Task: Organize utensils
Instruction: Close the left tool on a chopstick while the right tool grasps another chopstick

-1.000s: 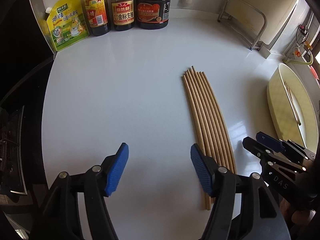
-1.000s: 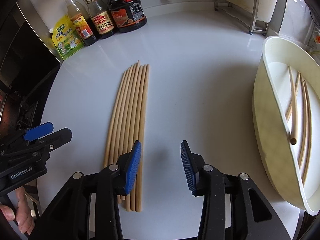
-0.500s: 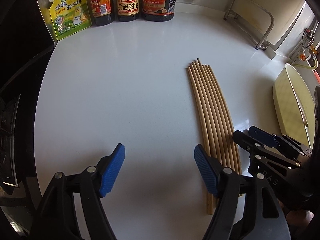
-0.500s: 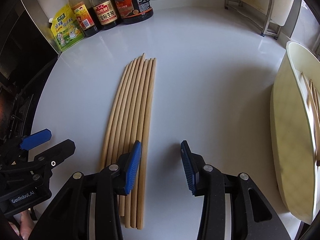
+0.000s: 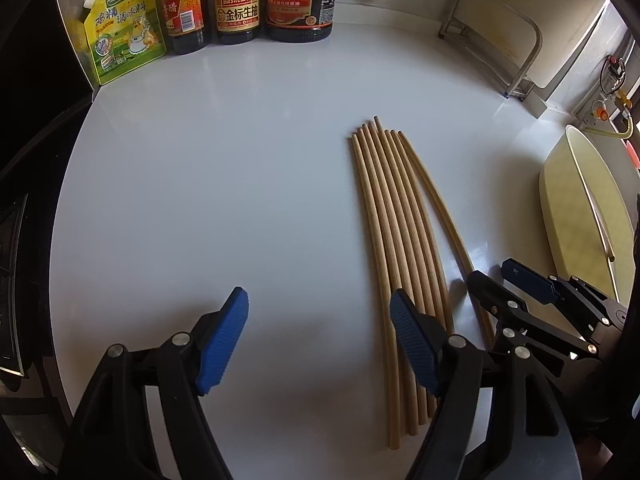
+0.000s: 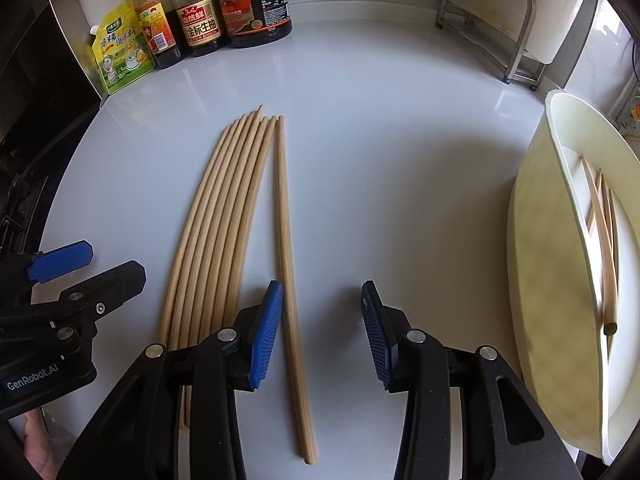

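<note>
Wooden chopsticks [image 6: 212,248] lay bunched lengthwise on the white counter [image 6: 380,140], with one chopstick [image 6: 286,264] apart from the bunch on its right. The right gripper [image 6: 320,328] stood released, that lone stick between its jaws but untouched by the pads. The left gripper [image 5: 316,336] hung wide and empty, its right finger over the bunch. A cream tray [image 6: 536,280] on the right held more chopsticks; sauce bottles [image 5: 236,4] and a yellow pouch [image 5: 120,28] lined the back, well clear.
</note>
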Tool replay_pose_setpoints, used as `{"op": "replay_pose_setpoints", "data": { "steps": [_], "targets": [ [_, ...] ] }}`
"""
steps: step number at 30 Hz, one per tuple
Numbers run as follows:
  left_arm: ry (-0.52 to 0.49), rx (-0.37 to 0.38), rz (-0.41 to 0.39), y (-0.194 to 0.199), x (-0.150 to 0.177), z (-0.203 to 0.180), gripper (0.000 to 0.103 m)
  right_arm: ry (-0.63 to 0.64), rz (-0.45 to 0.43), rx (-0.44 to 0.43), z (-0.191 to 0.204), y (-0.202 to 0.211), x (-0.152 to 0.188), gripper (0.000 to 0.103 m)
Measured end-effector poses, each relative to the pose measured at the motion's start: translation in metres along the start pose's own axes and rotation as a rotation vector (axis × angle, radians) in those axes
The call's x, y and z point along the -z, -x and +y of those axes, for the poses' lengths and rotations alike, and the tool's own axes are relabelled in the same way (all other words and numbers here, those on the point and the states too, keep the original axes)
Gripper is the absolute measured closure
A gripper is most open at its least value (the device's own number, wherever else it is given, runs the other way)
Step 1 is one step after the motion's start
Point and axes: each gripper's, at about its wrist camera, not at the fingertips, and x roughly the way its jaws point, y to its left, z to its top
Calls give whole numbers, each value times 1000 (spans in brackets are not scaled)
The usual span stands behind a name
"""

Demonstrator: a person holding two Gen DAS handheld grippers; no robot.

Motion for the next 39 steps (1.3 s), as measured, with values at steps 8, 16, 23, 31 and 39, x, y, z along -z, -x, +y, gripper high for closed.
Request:
{"op": "replay_pose_setpoints", "data": {
  "steps": [8, 16, 23, 31, 39],
  "targets": [
    [-36, -23, 6, -14, -3, -14, 31, -23, -9, -9, -10, 5, 2, 64],
    [-47, -58, 16, -18, -1, -12, 31, -18, -16, -10, -11, 7, 0, 64],
    [-41, -87, 11, -24, -6, -10, 31, -6, -23, 7, -7, 4, -2, 64],
    [-51, -70, -9, -20, -10, -14, 73, 62, -36, 29, 5, -2, -4, 66],
    [-54, 13, 44, -18, -8, -14, 96, 83, -15, -19, 15, -2, -6, 97]
  ]
}}
